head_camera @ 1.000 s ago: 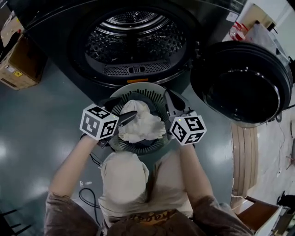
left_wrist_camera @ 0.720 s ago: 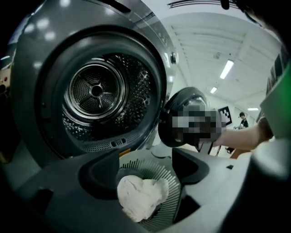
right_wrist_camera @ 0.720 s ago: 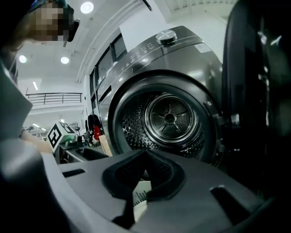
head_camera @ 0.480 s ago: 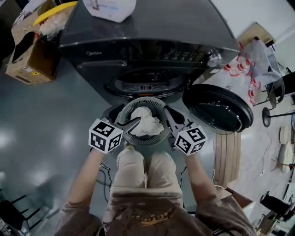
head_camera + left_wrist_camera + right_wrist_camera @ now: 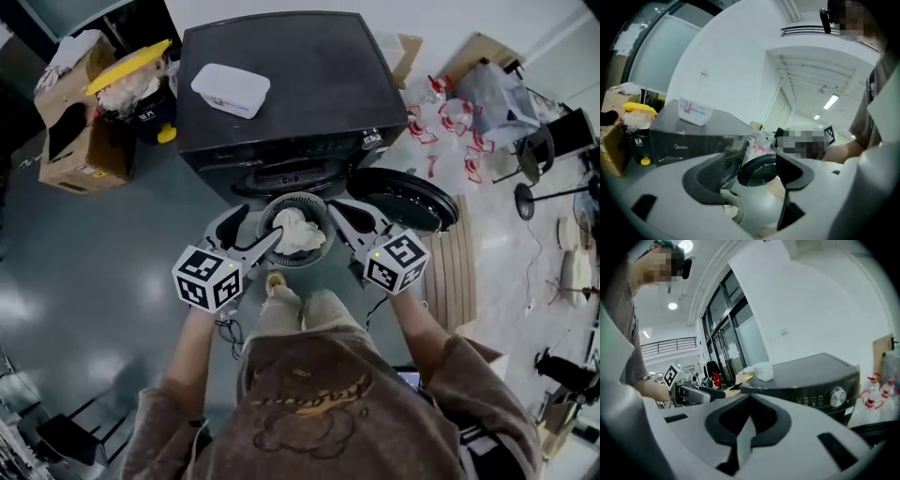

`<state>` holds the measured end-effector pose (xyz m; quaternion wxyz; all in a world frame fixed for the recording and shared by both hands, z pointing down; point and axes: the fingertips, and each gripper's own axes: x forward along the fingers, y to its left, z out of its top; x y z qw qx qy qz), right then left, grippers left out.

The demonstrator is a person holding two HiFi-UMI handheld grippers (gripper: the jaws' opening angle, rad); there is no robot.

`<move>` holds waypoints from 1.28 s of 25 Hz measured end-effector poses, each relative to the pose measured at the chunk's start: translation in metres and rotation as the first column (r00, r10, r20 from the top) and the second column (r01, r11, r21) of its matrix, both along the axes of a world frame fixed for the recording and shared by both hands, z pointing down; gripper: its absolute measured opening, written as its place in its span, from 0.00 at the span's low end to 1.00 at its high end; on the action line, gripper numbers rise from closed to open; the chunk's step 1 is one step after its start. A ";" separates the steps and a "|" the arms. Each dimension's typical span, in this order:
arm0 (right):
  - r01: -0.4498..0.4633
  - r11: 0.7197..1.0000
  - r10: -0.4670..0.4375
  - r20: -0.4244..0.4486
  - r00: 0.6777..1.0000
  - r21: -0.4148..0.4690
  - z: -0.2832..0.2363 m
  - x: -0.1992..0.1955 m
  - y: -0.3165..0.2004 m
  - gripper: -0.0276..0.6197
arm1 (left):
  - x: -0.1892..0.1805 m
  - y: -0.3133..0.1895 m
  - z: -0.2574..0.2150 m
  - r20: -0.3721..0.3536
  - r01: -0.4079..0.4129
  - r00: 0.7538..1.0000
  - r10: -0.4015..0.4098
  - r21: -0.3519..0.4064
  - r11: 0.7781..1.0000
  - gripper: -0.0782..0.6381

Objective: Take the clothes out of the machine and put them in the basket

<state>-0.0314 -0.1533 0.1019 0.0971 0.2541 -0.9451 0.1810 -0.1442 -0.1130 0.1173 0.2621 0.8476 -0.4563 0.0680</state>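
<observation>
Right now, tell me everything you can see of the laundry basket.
The basket is round, grey and looks plastic, with a slatted, ribbed wall. It stands upright on the floor directly before the machine's open drum, by the person's feet. Crumpled white cloth fills its middle. In the head view the left gripper's jaw overlaps its rim, but that gripper's own view shows the basket well below, untouched.

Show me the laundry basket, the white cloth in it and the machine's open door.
laundry basket [image 5: 298,198], head view, far rim.
white cloth [image 5: 298,232], head view, middle of the bundle.
open door [image 5: 405,199], head view, dark centre.
</observation>
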 end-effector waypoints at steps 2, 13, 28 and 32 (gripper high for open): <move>-0.002 1.000 0.002 0.008 1.000 0.017 -0.033 -0.002 0.004 0.04 | 0.002 0.000 -0.030 -0.004 -0.023 1.000 0.023 0.027 0.999 0.59; -0.056 0.992 0.053 0.022 0.998 0.117 -0.105 -0.011 0.019 0.04 | -0.003 0.000 -0.112 -0.003 -0.053 0.998 0.055 0.197 0.979 0.46; -0.037 0.990 0.037 0.005 0.999 0.135 -0.077 0.021 0.000 0.04 | 0.007 -0.013 -0.087 0.033 0.075 0.996 -0.086 0.249 0.965 0.12; -0.045 0.990 0.044 0.009 0.999 0.136 -0.071 0.028 -0.006 0.04 | 0.013 -0.020 -0.081 0.010 0.098 0.995 -0.104 0.248 0.964 0.12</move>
